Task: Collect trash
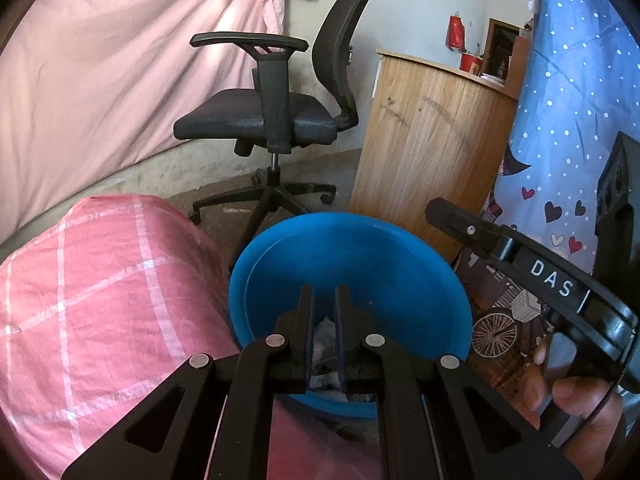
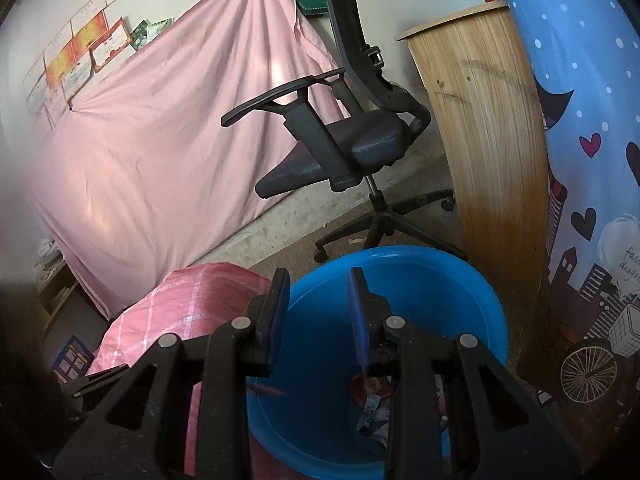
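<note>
A blue plastic basin [image 1: 360, 248] stands on the floor; it also shows in the right wrist view [image 2: 440, 280]. Crumpled paper and wrapper trash [image 2: 374, 408] lies in its bottom, also glimpsed between my left fingers [image 1: 325, 332]. My left gripper [image 1: 324, 292] hovers over the basin's near rim, jaws narrowly parted with nothing clamped between them. My right gripper [image 2: 318, 280] is open and empty above the basin's left side. The right gripper's body [image 1: 552, 280], held by a hand, shows at the right in the left wrist view.
A pink checked sack [image 1: 100, 300] lies left of the basin, also in the right wrist view [image 2: 192, 304]. A black office chair [image 1: 276, 120] stands behind. A wooden cabinet [image 1: 424, 140] and a blue patterned cloth [image 1: 568, 100] are at the right. Pink sheet [image 2: 160, 140] covers the back.
</note>
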`<state>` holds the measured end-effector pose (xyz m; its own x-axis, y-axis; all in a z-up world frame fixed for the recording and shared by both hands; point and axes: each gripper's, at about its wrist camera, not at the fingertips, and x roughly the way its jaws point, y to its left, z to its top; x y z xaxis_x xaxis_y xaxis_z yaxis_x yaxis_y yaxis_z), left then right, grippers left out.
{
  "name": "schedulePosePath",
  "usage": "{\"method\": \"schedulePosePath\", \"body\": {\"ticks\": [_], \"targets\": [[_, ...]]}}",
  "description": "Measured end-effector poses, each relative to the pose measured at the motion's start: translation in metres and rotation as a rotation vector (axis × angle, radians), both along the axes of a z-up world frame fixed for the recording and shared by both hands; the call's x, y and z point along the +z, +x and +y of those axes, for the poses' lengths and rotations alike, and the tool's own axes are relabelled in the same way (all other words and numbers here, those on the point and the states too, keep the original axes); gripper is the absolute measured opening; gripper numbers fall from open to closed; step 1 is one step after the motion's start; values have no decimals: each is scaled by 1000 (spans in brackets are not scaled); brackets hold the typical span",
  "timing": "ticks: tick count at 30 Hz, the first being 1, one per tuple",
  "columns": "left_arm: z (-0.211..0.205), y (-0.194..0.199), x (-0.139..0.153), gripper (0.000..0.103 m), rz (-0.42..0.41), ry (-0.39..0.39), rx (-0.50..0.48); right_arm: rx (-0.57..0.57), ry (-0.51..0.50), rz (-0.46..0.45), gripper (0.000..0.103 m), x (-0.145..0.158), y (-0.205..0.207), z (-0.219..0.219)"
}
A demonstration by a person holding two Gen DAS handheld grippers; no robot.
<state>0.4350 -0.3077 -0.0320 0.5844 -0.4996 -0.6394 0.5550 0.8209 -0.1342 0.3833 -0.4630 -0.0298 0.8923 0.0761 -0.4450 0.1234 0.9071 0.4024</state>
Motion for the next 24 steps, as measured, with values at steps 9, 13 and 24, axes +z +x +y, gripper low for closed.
{"method": "schedulePosePath", "body": {"ticks": [9,13,24], "targets": [[11,2,-2,23,9,2,44,4,-9,-5,55,1,0,3],[24,3,1,33,18,-27,85,6,-19,-8,56,3,-1,4],[52,-8,17,47,-31,-22,170,2,-84,-12,62,11,-5,17]]}}
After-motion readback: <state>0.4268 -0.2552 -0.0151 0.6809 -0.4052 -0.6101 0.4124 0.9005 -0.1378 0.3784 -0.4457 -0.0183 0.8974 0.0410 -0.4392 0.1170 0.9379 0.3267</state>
